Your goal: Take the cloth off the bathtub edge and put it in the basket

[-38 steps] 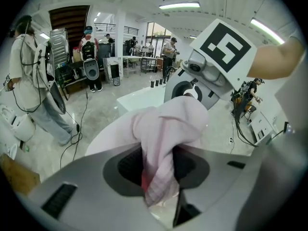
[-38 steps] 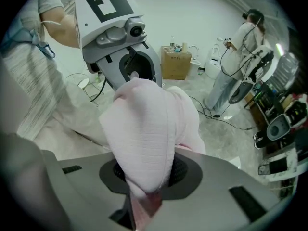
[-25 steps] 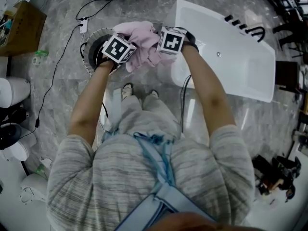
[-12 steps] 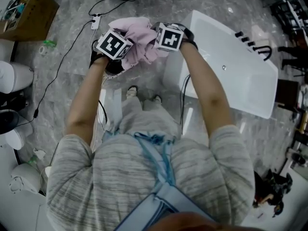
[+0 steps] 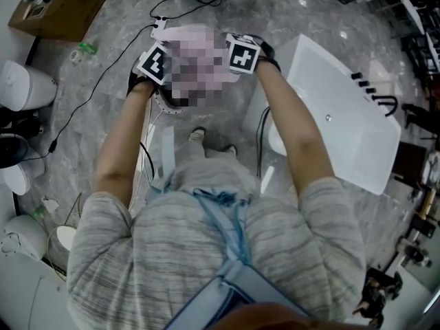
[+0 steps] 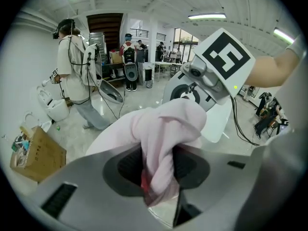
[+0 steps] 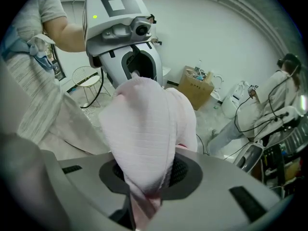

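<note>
I have the left hand-held gripper (image 6: 161, 177) and the right hand-held gripper (image 7: 144, 189) facing each other, both on the pink cloth (image 6: 166, 126). I judge the step in hand to be the carry to the basket (image 5: 167, 108). To do it well, I want both grips firm and the bundle gathered high, so no hanging fold catches the rim. Then I centre it over the opening, lower it in, and let go with both sides together.

Each hand-held gripper is clenched with only a narrow gap. The left pinches a twisted fold of cloth between its jaws. The right pinches a thicker fold that rises from its jaws in a hump.

The cloth is bunched in the air between the two, off the bathtub (image 5: 344, 126) and not yet in the basket. The basket sits on the floor (image 5: 103, 136) under my left hand, partly covered by the bundle. The white bathtub stands well to the right, with cables (image 5: 89, 98) trailing across the marble nearby.
</note>
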{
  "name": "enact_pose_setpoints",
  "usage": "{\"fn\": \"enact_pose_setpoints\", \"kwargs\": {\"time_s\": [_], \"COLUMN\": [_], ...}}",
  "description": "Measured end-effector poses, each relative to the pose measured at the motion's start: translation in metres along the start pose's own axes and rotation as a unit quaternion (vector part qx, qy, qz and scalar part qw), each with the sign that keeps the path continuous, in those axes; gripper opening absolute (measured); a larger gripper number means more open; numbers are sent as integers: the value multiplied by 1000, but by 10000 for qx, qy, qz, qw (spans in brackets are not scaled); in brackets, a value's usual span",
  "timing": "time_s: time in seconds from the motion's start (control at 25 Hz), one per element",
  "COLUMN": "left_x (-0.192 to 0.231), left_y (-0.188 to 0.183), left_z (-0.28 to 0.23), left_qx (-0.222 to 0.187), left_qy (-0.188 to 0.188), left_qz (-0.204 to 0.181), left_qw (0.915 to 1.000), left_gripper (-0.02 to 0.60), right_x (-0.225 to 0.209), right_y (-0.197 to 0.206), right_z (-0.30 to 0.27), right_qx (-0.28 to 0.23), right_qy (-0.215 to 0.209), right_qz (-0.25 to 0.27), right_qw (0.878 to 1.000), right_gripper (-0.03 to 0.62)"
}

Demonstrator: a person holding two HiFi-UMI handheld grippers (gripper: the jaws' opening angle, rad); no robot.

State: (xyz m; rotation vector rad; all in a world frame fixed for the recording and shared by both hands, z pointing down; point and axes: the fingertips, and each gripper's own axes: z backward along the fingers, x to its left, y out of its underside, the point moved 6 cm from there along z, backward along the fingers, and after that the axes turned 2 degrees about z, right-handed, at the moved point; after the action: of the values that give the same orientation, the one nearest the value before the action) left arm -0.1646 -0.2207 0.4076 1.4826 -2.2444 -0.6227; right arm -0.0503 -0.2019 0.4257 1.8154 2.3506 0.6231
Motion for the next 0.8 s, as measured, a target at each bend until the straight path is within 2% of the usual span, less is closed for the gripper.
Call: {"fn": "enact_pose_setpoints", "kwargs": {"time_s": [0.4,0.64,0.8], "left_x": [51,64,69], "left_y": [51,76,86], "left_z": [27,14,-1], "left_qx": [53,190,216], "left_qy": [-237,-200,-112], "left_qz": [374,655,693], "left_qw": [9990,9975,9973], "left_gripper": [140,140,140], "right_x": [-10,-11,-14], "right_y": [-65,-71,-65], "right_z": [-45,-79,-98], "right_qx": [-203,-287,-246], "right_qy": [-219,-610,-748], "right_qz": [278,412,463], "right_qw": [9992,9969,9958], "right_gripper": [114,114,114]}}
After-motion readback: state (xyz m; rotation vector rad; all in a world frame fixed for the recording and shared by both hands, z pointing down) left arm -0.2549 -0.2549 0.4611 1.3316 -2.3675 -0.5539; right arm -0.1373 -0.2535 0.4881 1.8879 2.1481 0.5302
